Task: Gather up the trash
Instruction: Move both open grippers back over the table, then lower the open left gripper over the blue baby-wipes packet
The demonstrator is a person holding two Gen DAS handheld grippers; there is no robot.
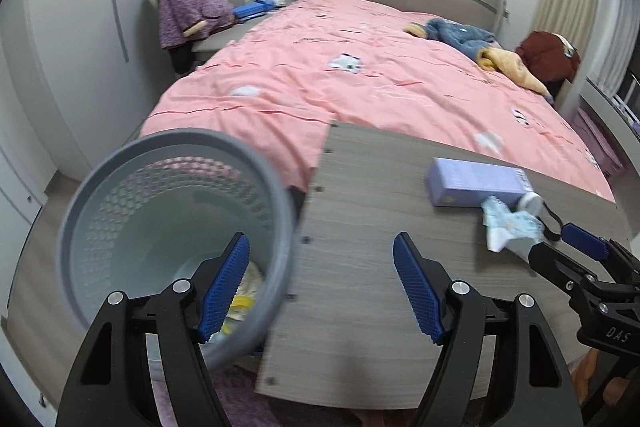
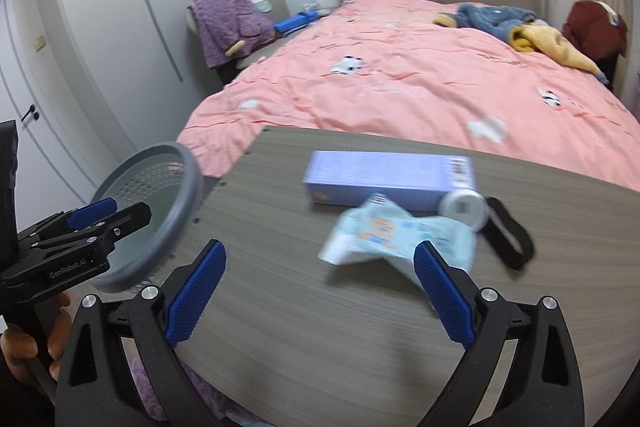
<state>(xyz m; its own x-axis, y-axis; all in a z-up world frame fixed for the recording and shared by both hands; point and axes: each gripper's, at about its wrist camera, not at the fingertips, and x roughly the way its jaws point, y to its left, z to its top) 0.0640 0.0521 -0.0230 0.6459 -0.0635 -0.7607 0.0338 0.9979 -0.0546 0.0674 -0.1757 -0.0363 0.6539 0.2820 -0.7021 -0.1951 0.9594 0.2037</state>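
Beside wooden table [image 1: 360, 267], grey bin [image 1: 160, 195] with wrappers [image 1: 244, 301] inside.

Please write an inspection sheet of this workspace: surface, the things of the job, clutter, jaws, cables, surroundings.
Surface: grey wood-grain table at the foot of the bed, mostly bare.
Job's things: crumpled light blue wrapper and purple box on the table; grey bin beside the table's left edge, with some trash at its bottom.
Clutter: small white round container and black strap next to the box.
Grippers: left gripper jaws open, empty, near the bin; right gripper jaws open, empty, just in front of the wrapper.
Cables: nothing seen.
Surroundings: bed with pink cover, clothes on it; chair with purple garment; white wardrobe doors.
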